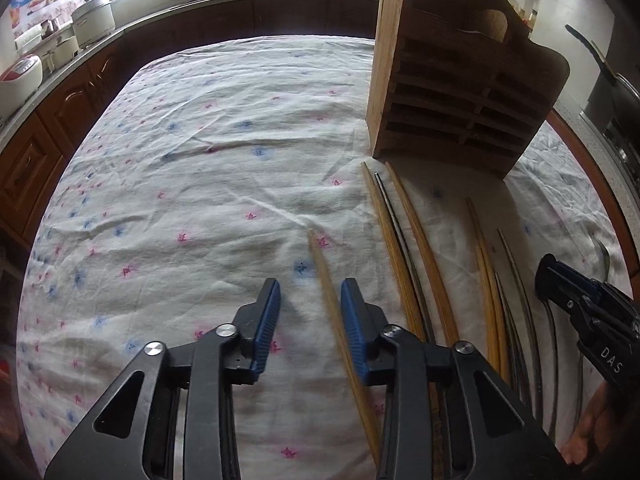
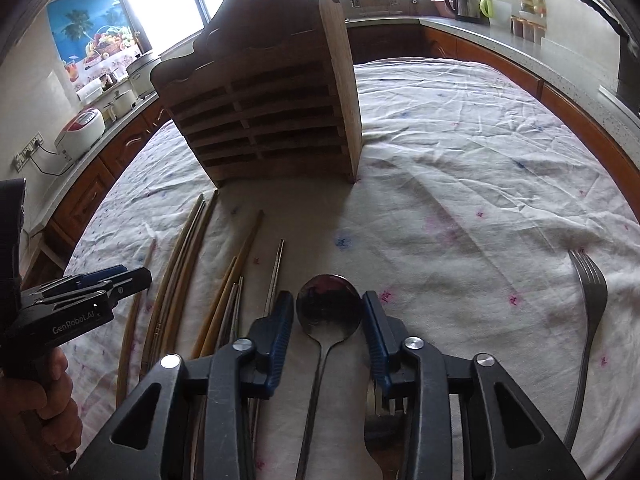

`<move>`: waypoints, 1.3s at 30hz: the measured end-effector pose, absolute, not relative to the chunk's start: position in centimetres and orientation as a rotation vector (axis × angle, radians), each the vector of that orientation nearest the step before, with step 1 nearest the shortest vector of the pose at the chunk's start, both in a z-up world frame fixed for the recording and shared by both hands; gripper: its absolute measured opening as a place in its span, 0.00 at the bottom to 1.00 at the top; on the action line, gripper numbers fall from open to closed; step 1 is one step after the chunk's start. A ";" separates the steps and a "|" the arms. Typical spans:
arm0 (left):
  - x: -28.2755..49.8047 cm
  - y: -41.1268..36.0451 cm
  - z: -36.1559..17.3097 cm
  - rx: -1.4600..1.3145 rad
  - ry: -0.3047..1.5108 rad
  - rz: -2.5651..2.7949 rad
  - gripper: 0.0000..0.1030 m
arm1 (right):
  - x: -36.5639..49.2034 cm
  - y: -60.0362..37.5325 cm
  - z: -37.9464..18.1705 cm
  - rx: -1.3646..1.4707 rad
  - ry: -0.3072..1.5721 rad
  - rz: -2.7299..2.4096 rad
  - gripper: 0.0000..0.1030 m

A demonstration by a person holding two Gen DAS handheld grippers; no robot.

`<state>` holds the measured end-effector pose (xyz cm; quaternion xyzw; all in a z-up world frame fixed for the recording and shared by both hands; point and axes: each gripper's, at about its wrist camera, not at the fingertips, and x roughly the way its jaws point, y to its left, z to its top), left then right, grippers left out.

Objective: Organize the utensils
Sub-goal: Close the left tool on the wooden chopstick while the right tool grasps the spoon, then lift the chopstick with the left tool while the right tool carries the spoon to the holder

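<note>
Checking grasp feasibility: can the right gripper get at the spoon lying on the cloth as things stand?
Probably yes. The right gripper is open, its blue fingers either side of the spoon bowl, nothing between them. The nearest chopsticks lie apart to the left, the fork well off to the right.

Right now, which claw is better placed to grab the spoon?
Right. The right claw is open with the spoon bowl between its fingers; the left claw is open around a wooden chopstick, away from it.
</note>
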<state>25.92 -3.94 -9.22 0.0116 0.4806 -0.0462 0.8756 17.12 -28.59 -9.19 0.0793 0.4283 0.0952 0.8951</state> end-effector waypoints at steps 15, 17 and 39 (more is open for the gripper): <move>23.4 -1.0 -6.0 -0.127 0.939 -0.199 0.05 | 15.3 -28.5 -6.5 0.173 0.807 0.252 0.03; 22.7 -0.6 -5.1 -0.139 0.919 -0.207 0.05 | 15.0 -28.6 -6.1 0.180 0.794 0.257 0.03; 15.2 1.7 3.0 -0.213 0.709 -0.258 0.05 | 9.0 -29.4 2.1 0.110 0.501 0.203 0.02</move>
